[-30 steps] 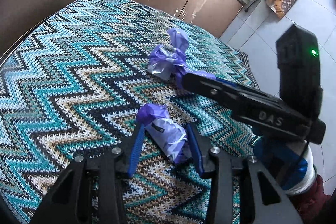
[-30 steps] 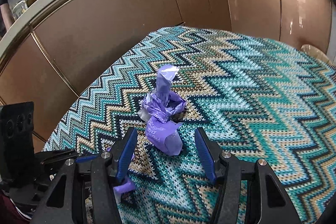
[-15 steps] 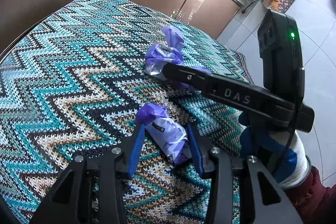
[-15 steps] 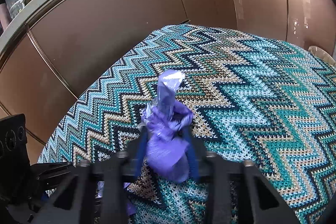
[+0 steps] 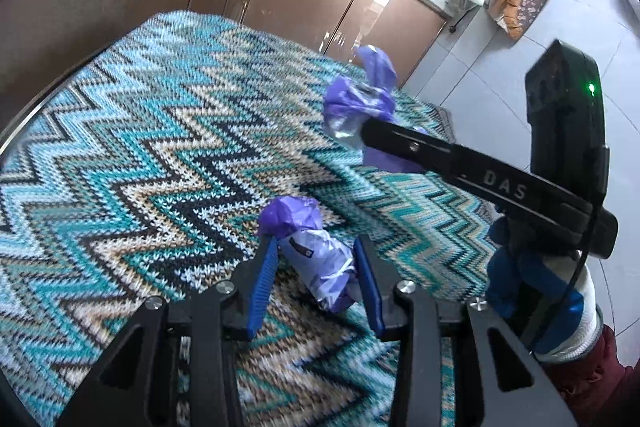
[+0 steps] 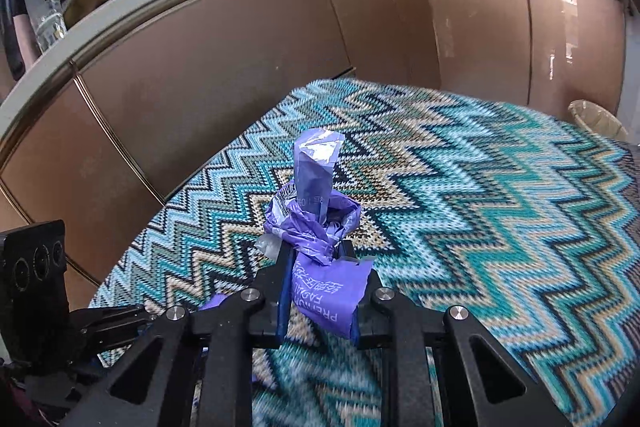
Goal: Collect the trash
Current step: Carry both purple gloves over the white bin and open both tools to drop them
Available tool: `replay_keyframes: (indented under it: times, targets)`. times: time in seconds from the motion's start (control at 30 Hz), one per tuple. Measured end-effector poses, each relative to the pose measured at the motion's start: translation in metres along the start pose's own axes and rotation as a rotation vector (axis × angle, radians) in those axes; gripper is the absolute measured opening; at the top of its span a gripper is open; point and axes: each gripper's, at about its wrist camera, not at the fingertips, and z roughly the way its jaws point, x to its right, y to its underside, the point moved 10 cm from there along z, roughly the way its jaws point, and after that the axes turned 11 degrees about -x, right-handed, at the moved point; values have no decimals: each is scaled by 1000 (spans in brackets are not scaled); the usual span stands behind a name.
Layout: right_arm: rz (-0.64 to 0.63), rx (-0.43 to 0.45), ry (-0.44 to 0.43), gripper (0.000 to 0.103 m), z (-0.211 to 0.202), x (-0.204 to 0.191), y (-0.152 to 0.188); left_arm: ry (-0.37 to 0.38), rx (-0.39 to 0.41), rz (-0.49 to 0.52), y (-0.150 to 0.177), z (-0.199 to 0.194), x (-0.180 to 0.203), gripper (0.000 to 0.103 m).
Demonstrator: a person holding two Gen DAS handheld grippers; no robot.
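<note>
The right tool [image 6: 318, 291] was pinching a purple wrapper [image 6: 316, 223]; its blue pads [image 6: 283, 301] pressed both sides of the crumpled bundle at lower centre of the right wrist view. The wrapper's twisted top stood upright above the fingers, with printed white lettering on the part between the pads. In the left wrist view the same tool [image 5: 370, 131] reached in from the right edge, the wrapper [image 5: 360, 99] at its tip in the upper middle, seemingly raised off the cloth [image 5: 140, 147].

The left tool [image 5: 316, 283] was spread, its blue pads [image 5: 262, 283] either side of a second wrapper [image 5: 316, 259]. The left pad touched the purple end; the right pad stood just beside the pale body. This wrapper lay on the cloth at lower centre of the frame.

The zigzag teal, black and cream cloth covered the tabletop. Brown cabinets [image 6: 240, 67] curved behind it across the upper part of both views. A gloved hand [image 5: 532, 287] held the right tool at the lower right of the left wrist view.
</note>
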Motion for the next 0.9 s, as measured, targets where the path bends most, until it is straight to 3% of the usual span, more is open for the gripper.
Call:
replay_keyframes:
  times: [0.63,0.9]
  targets:
    - [96,257,98,20,-177,4,62,-11,183,183,18,-118,93,37]
    - [181,365,157,20,-246,47,111,30,156,301,15,-120,168,37]
